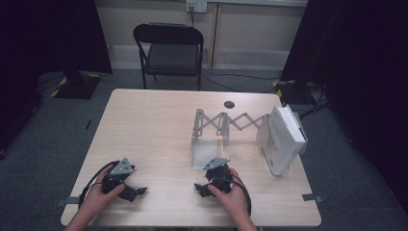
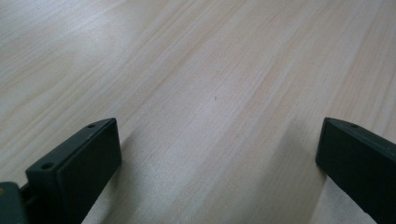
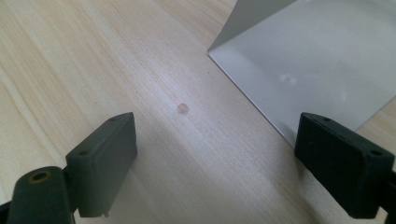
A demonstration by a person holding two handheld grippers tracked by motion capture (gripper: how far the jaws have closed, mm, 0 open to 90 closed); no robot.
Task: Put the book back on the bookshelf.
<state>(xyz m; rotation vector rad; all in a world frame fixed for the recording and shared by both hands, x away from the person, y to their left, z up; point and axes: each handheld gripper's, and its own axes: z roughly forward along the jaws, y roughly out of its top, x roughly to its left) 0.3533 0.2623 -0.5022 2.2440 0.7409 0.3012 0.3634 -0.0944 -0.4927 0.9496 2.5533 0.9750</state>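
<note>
Both hand-held grippers, L (image 1: 139, 190) & R (image 1: 198, 187), open, near metal rack (image 1: 211, 139).

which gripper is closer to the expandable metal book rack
Right. The right gripper sits just in front of the expandable metal book rack, near its base plate; the left gripper rests far off toward the table's left front.

high cam overlooks whole table (image 1: 159, 125); both claw cams face its wood close-up.
</note>
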